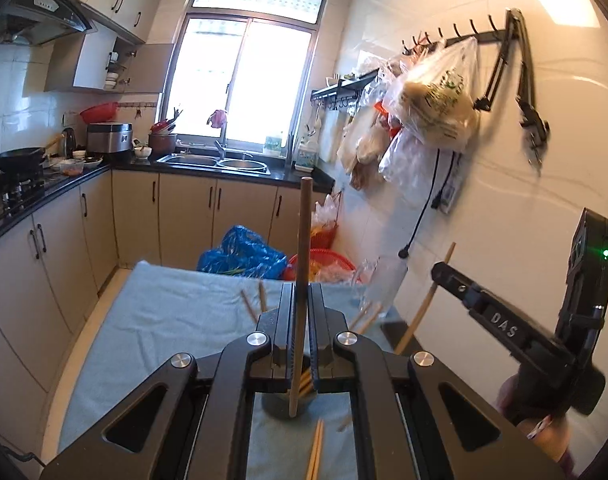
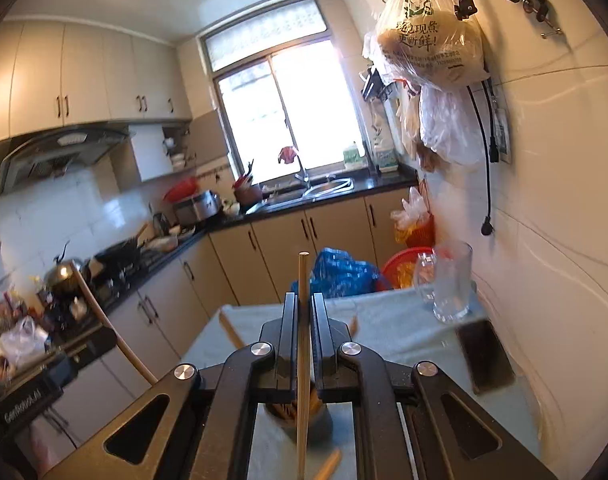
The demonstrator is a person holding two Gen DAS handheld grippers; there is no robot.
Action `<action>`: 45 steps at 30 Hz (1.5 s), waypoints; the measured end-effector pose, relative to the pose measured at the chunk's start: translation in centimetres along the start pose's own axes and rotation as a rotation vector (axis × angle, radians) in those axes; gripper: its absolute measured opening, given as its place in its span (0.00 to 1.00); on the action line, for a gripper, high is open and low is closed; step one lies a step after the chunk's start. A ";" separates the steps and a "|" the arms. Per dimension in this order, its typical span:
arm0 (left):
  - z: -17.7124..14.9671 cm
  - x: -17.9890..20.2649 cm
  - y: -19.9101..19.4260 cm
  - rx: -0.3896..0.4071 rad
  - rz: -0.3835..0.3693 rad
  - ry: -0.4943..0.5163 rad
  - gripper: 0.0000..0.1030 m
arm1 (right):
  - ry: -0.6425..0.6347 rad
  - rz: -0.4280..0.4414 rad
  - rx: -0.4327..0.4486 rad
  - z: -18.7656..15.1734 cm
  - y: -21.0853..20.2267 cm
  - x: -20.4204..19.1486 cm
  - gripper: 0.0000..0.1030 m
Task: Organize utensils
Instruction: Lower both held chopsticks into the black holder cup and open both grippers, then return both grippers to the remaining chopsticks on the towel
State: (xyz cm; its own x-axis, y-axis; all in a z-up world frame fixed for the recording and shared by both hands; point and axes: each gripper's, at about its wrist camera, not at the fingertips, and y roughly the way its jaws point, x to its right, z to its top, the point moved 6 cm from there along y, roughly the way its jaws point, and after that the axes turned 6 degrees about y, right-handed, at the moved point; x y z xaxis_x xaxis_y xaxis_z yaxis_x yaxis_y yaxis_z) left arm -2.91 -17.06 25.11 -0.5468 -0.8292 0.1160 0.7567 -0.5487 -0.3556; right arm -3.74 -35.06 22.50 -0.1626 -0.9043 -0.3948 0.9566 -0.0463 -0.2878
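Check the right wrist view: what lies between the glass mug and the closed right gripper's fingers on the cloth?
Mostly bare blue cloth. In the right wrist view, only one loose chopstick end shows beside the right gripper, short of the glass mug.

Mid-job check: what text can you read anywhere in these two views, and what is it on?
"DAS": on a finger of the right gripper, left wrist view.
"GenRobot.AI": on the side of the left gripper, slightly blurred.
"现包现煮 更新鲜!": on the hanging plastic bag; its smaller print is too small to read.
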 end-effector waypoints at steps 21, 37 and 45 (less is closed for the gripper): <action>-3.0 -1.7 8.2 -0.121 0.032 -0.052 0.11 | 0.054 -0.046 -0.134 -3.8 9.3 3.3 0.13; -4.2 -2.4 -5.3 0.016 0.086 0.013 0.52 | 0.013 -0.084 -0.090 -2.6 0.3 3.5 0.59; -12.6 -1.7 -3.8 -0.203 0.004 0.059 0.54 | -0.115 -0.148 -0.324 -8.6 -1.8 5.4 0.66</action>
State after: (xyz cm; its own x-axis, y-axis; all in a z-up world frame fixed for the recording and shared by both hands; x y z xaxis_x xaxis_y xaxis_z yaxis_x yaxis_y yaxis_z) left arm -9.42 -12.22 14.55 -0.5683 -0.8205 0.0614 0.6744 -0.5072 -0.5366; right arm -8.41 -36.20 13.33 -0.2478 -0.9404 -0.2328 0.7956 -0.0604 -0.6028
